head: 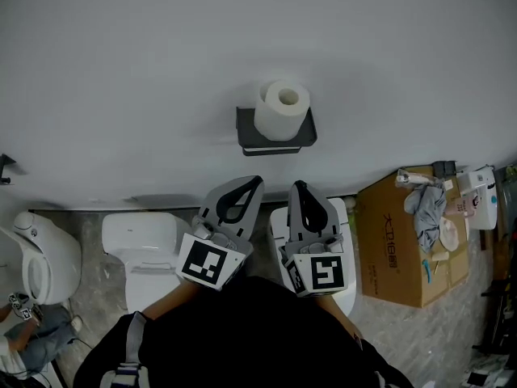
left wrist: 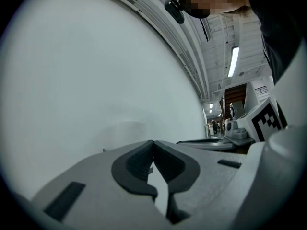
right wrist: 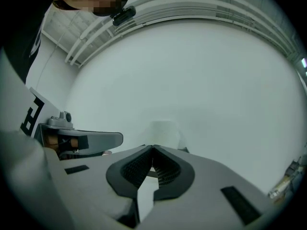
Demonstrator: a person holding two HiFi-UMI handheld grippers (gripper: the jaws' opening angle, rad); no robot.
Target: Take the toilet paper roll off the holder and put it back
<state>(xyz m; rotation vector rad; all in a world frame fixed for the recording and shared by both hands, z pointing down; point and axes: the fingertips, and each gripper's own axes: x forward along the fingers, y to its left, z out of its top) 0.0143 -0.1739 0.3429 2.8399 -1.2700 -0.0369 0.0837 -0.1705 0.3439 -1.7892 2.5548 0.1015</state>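
Note:
A white toilet paper roll (head: 280, 108) stands on a dark wall-mounted holder (head: 275, 138) on the white wall. Both grippers hang below it, apart from it, and point up at the wall. My left gripper (head: 256, 180) is shut with nothing between its jaws. To its right my right gripper (head: 299, 185) is shut and empty as well. In the right gripper view the roll (right wrist: 164, 133) shows faintly just beyond the closed tips (right wrist: 152, 147). The left gripper view has its closed tips (left wrist: 153, 142) against bare wall, and a pale shape (left wrist: 125, 131) there is too faint to name.
A white toilet (head: 145, 257) stands below left and another toilet (head: 343, 245) sits under the right gripper. A further toilet (head: 36, 261) is at the far left. An open cardboard box (head: 416, 241) holding cloths and oddments stands at the right.

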